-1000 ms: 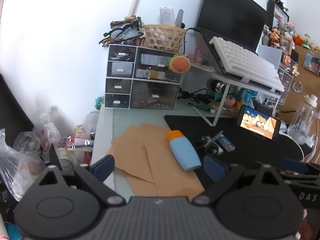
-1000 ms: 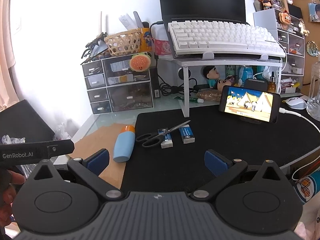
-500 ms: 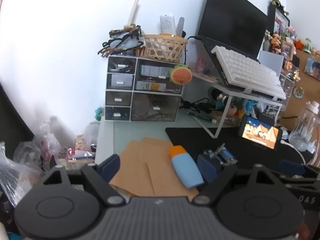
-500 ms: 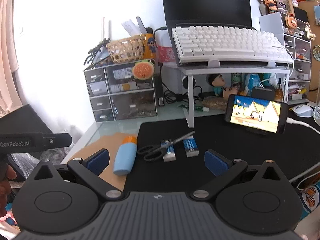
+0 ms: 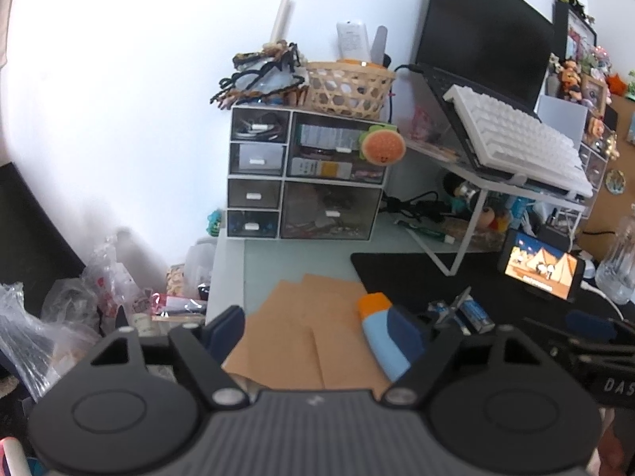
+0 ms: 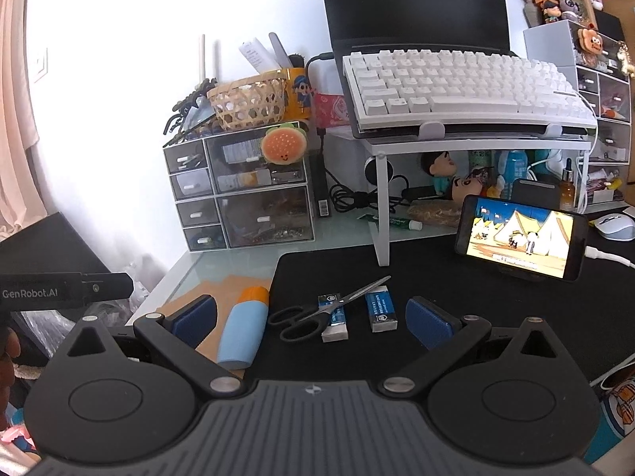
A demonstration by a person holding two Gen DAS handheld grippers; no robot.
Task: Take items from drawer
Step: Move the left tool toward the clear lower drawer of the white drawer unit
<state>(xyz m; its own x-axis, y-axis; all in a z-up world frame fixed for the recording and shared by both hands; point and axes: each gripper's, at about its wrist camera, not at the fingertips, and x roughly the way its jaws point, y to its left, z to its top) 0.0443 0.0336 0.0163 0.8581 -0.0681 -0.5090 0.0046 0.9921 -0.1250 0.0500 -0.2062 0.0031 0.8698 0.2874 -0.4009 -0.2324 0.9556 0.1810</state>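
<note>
Drawers [image 6: 242, 192] sit shut at the desk's back left corner. Left gripper [image 5: 317, 333] hangs spread over brown paper [image 5: 305, 337]; my right gripper [image 6: 313, 317], also released, frames the blue tube [image 6: 242, 327], scissors [image 6: 317, 311] and erasers [image 6: 381, 311] on the black mat [image 6: 476, 305].

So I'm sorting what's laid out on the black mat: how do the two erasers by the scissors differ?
The left eraser lies partly under the scissors; the right eraser lies clear, beside the blade tips. The left eraser shows more bare white end below its sleeve; the right eraser is almost fully sleeved. Both are white blocks in blue printed sleeves, lying flat on the black mat.
</note>
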